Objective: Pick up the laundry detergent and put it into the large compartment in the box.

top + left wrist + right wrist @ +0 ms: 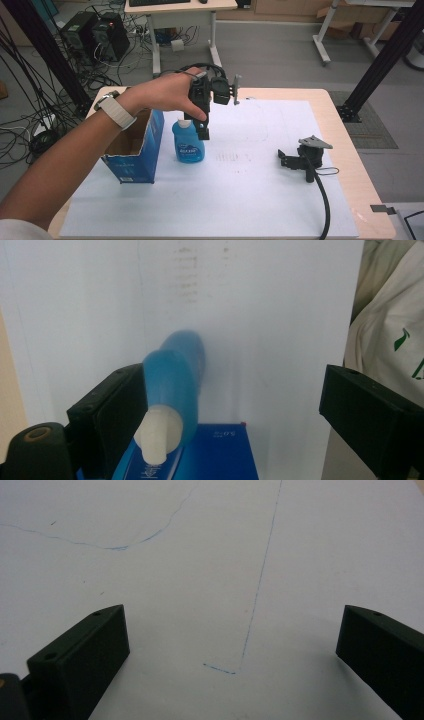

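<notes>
White sheet (260, 190); bottle (175, 385) between fingers (107, 410)

Left gripper (227, 405): jaws spread wide. Blue bottle (175, 385) with white cap (155, 437) lies between them, against the left jaw, clear of the right. Blue box (215, 452) below; white sheet (260, 310) behind; cream cloth (390, 325) at right.

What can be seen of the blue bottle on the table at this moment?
The blue bottle stands upright on the white sheet, just right of the open blue box. It looks like translucent plastic holding blue liquid, with a printed label on its front and a white cap on top. The left gripper hangs directly over it; in the left gripper view the jaws stand wide open, the bottle close against one jaw and well clear of the other. Whether that jaw touches it cannot be told.
</notes>
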### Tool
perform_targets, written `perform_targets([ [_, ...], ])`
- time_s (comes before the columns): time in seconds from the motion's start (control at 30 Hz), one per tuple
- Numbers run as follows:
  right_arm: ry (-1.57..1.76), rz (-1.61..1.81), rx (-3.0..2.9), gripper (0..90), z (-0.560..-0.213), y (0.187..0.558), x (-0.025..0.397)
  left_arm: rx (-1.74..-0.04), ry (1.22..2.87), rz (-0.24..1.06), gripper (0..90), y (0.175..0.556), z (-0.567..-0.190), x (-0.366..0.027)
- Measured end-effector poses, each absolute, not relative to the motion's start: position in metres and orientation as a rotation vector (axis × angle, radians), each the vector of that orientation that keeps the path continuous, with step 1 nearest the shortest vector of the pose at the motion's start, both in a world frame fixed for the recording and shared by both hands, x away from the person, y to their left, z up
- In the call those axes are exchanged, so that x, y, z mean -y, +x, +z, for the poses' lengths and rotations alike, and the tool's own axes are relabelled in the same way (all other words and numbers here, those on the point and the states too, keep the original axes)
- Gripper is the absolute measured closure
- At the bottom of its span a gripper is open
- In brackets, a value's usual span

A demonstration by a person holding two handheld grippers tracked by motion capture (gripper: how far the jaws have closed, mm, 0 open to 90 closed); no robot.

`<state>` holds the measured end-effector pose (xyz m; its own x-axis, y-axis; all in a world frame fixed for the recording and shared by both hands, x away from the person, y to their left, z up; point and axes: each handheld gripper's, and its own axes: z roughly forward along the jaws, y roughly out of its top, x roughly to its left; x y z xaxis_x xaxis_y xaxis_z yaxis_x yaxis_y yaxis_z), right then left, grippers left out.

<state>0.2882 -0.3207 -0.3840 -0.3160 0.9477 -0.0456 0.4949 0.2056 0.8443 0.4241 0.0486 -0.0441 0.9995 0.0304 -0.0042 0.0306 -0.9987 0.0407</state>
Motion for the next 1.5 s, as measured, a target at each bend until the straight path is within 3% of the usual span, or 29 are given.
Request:
perform_targets([
  [0.8,1.334,1.010,-1.903,0.0,-0.384,0.288,0.321,-0.110,3.106,-0.012,12.5,0.458,-0.088,-0.080],
  [1.5,1.334,1.010,-1.903,0.0,-0.384,0.288,0.321,-0.066,3.136,-0.023,16.2,0.469,-0.119,-0.081],
])
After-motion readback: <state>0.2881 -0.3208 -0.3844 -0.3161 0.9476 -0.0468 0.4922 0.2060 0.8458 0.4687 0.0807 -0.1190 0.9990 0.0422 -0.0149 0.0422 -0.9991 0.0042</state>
